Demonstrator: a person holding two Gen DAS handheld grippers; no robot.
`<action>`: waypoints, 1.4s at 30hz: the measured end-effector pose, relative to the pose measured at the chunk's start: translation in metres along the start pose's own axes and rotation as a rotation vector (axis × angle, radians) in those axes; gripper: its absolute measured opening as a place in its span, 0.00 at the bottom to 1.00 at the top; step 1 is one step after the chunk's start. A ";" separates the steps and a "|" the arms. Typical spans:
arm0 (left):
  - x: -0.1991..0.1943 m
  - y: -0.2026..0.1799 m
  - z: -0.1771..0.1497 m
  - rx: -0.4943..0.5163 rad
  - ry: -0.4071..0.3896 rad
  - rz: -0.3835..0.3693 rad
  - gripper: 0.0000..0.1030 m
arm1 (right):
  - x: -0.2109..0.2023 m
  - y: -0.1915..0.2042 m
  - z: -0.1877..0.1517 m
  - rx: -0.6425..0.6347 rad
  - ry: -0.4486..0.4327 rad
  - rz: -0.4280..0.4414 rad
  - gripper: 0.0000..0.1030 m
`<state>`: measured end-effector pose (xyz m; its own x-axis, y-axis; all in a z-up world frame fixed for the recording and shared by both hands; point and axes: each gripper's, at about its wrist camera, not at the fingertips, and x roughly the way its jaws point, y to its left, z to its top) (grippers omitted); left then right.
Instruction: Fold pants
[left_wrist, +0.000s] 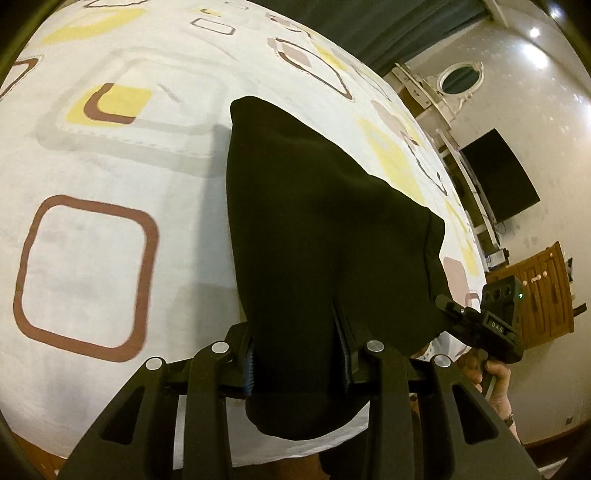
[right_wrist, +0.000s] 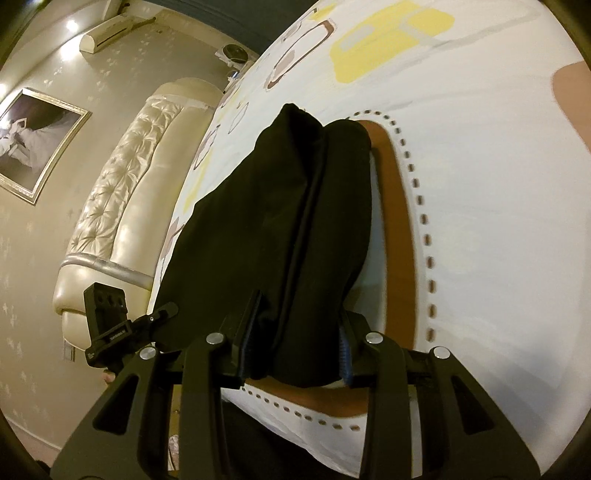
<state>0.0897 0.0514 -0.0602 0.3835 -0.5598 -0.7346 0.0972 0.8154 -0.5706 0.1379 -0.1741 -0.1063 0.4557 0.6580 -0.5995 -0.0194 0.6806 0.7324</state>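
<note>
The black pants (left_wrist: 314, 229) hang lifted above the bed sheet (left_wrist: 110, 166), held at two points. My left gripper (left_wrist: 299, 362) is shut on one edge of the pants, with cloth draped between its fingers. My right gripper (right_wrist: 295, 358) is shut on the other edge of the pants (right_wrist: 280, 221), which run away from it in a folded ridge toward the bed. The right gripper also shows in the left wrist view (left_wrist: 480, 325), pinching the pants' right edge. The left gripper shows in the right wrist view (right_wrist: 147, 321) at the pants' left edge.
The white sheet (right_wrist: 498, 184) has brown and yellow square patterns. A padded cream headboard (right_wrist: 122, 192) lies at one end. A dark TV screen (left_wrist: 498, 173) and a wooden cabinet (left_wrist: 543, 291) stand against the wall. The bed's near edge is just below the grippers.
</note>
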 end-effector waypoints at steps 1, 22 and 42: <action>-0.001 0.003 -0.003 -0.007 0.000 -0.006 0.33 | 0.002 0.000 0.000 0.002 0.000 0.001 0.33; 0.003 0.008 -0.008 -0.023 -0.020 -0.042 0.35 | 0.004 -0.005 -0.002 0.046 -0.024 0.067 0.33; -0.007 0.061 0.045 -0.028 -0.076 -0.169 0.75 | -0.008 -0.022 0.052 0.069 -0.083 0.106 0.74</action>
<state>0.1347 0.1115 -0.0731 0.4322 -0.6747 -0.5984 0.1411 0.7060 -0.6941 0.1810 -0.2110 -0.1014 0.5268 0.6938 -0.4911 -0.0113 0.5834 0.8121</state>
